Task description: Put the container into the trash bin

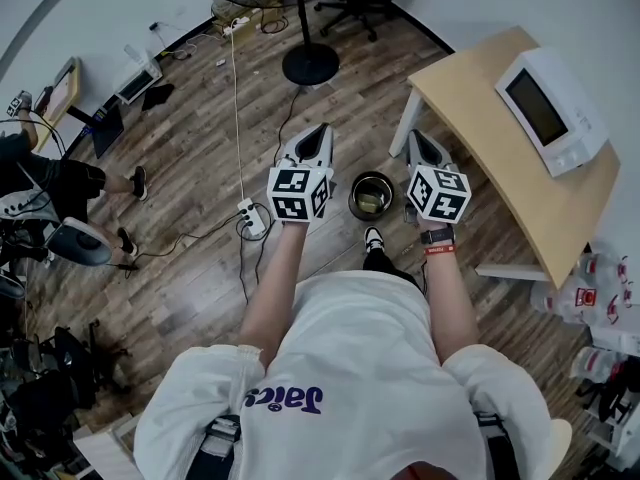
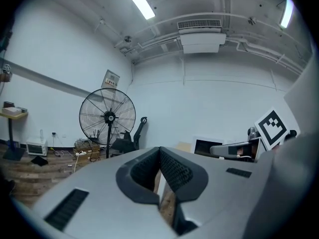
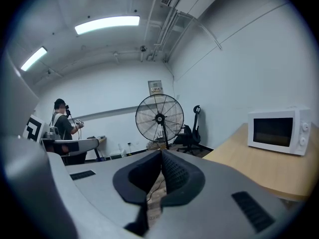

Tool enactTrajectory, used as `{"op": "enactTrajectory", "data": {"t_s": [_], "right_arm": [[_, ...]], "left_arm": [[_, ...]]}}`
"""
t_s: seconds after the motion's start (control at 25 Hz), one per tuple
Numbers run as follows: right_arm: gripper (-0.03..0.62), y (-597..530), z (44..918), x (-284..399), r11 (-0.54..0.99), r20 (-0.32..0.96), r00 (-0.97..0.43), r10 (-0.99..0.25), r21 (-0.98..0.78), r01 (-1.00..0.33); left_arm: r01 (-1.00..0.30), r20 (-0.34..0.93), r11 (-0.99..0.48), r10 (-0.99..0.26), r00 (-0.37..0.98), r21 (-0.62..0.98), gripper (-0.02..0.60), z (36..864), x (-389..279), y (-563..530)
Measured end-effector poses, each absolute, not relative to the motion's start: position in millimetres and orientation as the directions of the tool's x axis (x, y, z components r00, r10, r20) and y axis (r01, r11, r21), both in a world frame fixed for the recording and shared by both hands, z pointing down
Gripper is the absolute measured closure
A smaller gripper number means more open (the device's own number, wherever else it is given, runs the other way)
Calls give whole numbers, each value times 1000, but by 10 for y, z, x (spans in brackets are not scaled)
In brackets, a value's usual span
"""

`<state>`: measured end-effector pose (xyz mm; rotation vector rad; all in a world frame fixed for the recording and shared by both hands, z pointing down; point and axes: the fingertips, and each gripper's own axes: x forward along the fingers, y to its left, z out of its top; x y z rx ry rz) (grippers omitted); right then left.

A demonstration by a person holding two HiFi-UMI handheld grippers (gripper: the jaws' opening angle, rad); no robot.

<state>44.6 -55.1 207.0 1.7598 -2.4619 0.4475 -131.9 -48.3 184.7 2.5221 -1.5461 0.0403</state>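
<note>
On the wooden floor, right in front of the person's shoe, stands a round dark trash bin (image 1: 371, 180). A pale yellowish thing (image 1: 370, 202) lies inside it; I cannot tell whether it is the container. My left gripper (image 1: 321, 129) is held out left of the bin and my right gripper (image 1: 416, 135) right of it, both well above the floor. In the left gripper view the left gripper (image 2: 159, 151) is shut with nothing between its jaws. In the right gripper view the right gripper (image 3: 161, 154) is likewise shut and empty.
A light wooden table (image 1: 500, 158) with a white microwave (image 1: 550, 108) stands to the right. A standing fan's base (image 1: 310, 64) is ahead. A power strip (image 1: 252, 218) with cables lies left of my left arm. Water bottles (image 1: 595, 288) are at far right, a person (image 1: 45, 183) at far left.
</note>
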Motion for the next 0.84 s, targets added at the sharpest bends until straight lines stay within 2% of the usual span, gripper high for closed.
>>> {"op": "enactTrajectory", "data": {"t_s": [0.16,0.32,0.44,0.6,0.72,0.84], "right_arm": [[579,-567,2099,484,288,232,-329,-915,-194,-938],[579,-583,2217,486,298,256,-342,-904,-195,-934],[579,-625,2383,487,318,288,-363,-886,-192,-929],[580,-741,2775,534,355,362,-407,-838,-205,-912],[580,-1113,3275,546,374,423,-437,-794,-226,-899],[580,-1711,3991,526,379,479,-443,-758,-229,-897]], "left_arm": [[-880,124,-451,-874,469,149,562,1894,-1268,-496],[-883,195,-464,-861,469,72,561,2100,-1175,-515],[-878,241,-470,-845,478,95,561,2351,-1091,-533],[-883,382,-439,-797,468,165,561,3025,-990,-532],[-849,551,-476,-655,516,229,561,3832,-930,-569],[-783,709,-552,-427,561,287,561,4807,-973,-613]]}}
